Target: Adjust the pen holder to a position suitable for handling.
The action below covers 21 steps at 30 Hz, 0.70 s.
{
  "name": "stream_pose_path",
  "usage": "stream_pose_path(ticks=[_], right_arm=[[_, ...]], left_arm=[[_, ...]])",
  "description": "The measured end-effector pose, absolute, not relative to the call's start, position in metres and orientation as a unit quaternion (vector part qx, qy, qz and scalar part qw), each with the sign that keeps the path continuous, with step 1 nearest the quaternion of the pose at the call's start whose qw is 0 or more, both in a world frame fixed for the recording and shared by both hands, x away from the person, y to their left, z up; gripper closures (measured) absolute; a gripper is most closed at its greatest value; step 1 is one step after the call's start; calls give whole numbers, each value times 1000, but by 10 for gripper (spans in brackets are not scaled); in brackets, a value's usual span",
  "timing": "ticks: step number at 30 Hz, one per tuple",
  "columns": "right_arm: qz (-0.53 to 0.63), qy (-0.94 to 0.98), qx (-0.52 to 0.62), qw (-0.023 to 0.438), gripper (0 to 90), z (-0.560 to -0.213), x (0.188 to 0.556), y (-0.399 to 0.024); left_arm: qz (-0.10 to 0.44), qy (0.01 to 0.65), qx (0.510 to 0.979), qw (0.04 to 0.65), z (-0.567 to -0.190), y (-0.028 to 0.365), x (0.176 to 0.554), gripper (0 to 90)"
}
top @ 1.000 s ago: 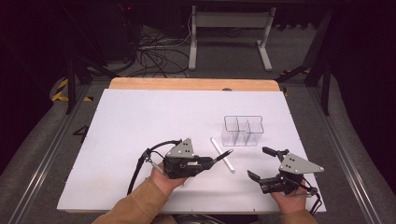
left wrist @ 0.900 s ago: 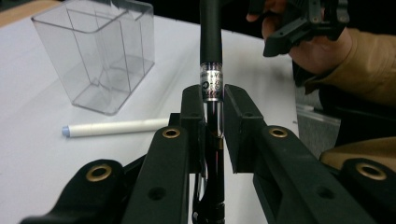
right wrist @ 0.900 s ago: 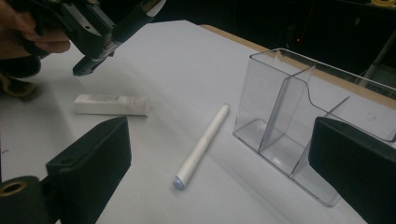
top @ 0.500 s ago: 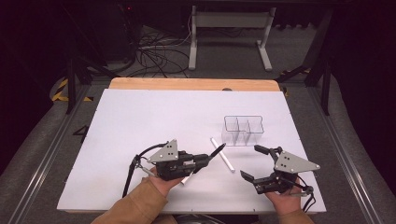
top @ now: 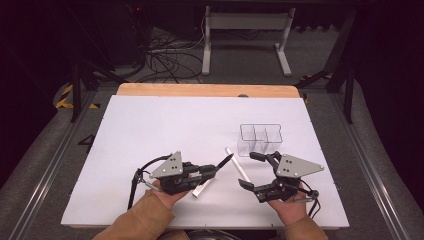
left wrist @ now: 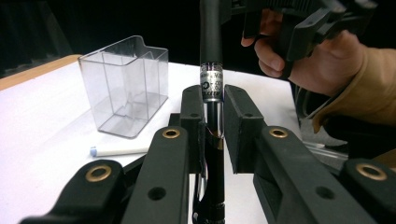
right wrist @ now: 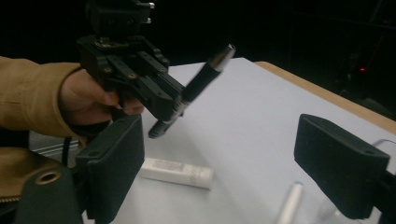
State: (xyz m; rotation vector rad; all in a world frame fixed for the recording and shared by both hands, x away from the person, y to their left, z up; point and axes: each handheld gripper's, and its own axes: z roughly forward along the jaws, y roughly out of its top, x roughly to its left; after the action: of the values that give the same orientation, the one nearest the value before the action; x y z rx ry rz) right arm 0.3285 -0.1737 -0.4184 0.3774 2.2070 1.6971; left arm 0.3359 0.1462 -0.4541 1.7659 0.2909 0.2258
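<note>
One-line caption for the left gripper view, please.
Left gripper clamps a black pen upright, with a clear compartment box and a white marker on the table behind.

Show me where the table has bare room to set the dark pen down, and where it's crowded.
The far half of the white table, between the wooden edge and the clear organizer, is bare, as is the left side. It is crowded near the front: left tongs holding the dark pen, two white tubes, right tongs.

I am working at a table (top: 150, 130) with a white top and a wooden far edge. A clear bin (top: 260, 139) is standing on it right of centre, a white pen (top: 238, 165) is lying just beside the bin, and a white tube (top: 201, 188) is lying nearer me.
</note>
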Motion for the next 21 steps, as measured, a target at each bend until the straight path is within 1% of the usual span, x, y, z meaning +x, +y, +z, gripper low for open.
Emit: stream_pose_path(ticks=[3,4,5,8,15,18,20,21], right_arm=[[598,778,125,145,218,-418,333,-164],[598,778,125,145,218,-418,333,-164],[597,782,117,133,252,-418,335,-158],[593,786,114,133,262,-418,336,-152],[594,788,113,116,373,-417,341,-140],[593,789,115,111,401,-417,343,-138],[594,789,118,101,451,-418,345,-134],[594,789,118,101,451,-418,345,-134]], left_arm=[[97,128,769,619,-454,146,336,794],[97,128,769,618,-455,146,336,794],[100,126,770,617,-455,146,336,794],[99,126,773,615,-455,146,336,794],[96,124,775,612,-457,143,335,794],[96,124,776,611,-457,142,335,794],[96,123,777,610,-457,142,335,794],[95,124,777,610,-457,142,335,794]])
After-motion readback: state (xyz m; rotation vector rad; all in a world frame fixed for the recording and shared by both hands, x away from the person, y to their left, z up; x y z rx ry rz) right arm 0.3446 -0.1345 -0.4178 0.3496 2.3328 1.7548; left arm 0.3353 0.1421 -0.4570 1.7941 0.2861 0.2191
